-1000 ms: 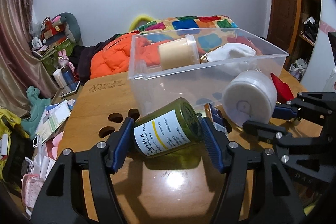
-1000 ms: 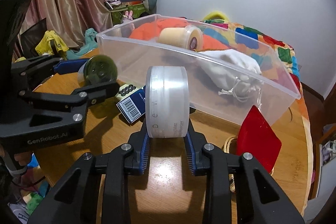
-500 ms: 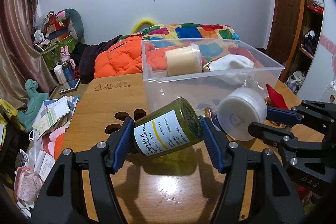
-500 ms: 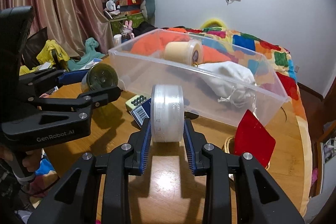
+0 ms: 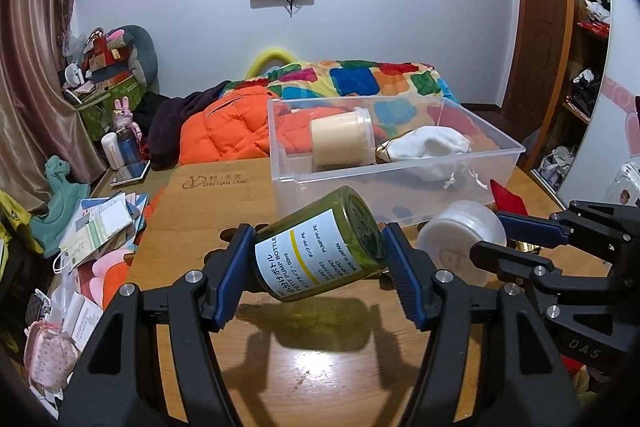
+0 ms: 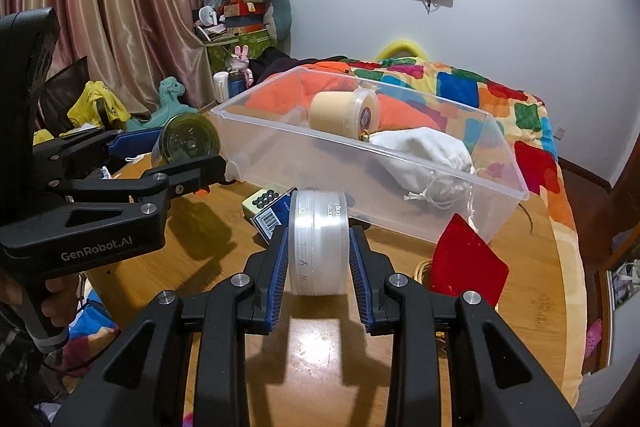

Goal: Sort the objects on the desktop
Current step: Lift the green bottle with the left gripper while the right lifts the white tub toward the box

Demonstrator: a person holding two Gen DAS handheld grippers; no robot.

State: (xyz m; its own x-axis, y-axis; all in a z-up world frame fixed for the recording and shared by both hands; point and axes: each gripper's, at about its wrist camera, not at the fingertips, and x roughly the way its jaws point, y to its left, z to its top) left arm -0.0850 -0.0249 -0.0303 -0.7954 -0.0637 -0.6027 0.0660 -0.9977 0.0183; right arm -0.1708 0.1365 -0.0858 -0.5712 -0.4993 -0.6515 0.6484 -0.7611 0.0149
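My left gripper is shut on a green pump bottle with a white label, held tilted above the wooden table. My right gripper is shut on a round white jar, held on edge above the table. The jar also shows in the left wrist view, and the green bottle in the right wrist view. Behind both stands a clear plastic bin holding a cream jar and a white cloth pouch.
A red card, a barcoded blue box and a small pale box with dark dots lie on the table by the bin. A bed with a bright quilt is behind. Papers and toys clutter the left side.
Both grippers have risen and pulled back from the bin, each still holding its object. The bin now looks lower and farther away.
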